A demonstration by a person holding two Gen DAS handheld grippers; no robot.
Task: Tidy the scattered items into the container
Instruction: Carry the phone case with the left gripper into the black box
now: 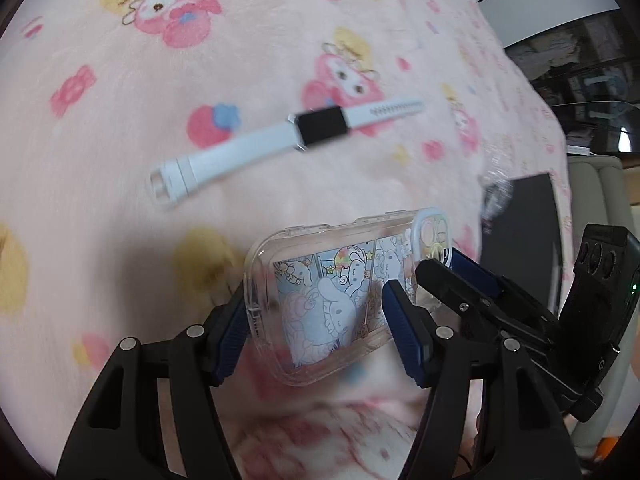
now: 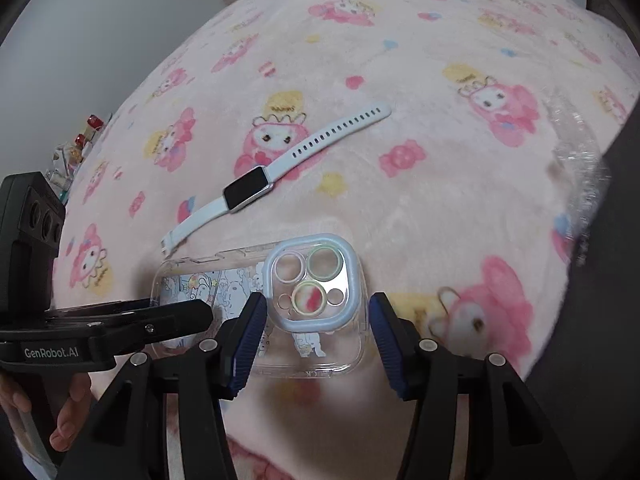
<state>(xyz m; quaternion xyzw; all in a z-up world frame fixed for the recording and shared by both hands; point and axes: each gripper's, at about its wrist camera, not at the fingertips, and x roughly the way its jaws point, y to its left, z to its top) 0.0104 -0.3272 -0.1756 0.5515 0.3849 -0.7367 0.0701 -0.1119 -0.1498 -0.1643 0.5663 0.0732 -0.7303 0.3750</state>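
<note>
Left gripper: jaws spread, straddling case, no pinch seen.
Right gripper: jaws spread around case's lens end.
Case: flat on blanket.
Grip: press both long edges squarely, lift level.
Watch: just beyond, untouched.

The left gripper is holding open around a clear phone case; a white watch is lying beyond it.

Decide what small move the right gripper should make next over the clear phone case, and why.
Probably roll the right gripper until its fingers face the long edges of the phone case. It is open and lined up along the case: one finger overlaps it, the other stands just past the camera end, so closing would likely grip nothing.
</note>
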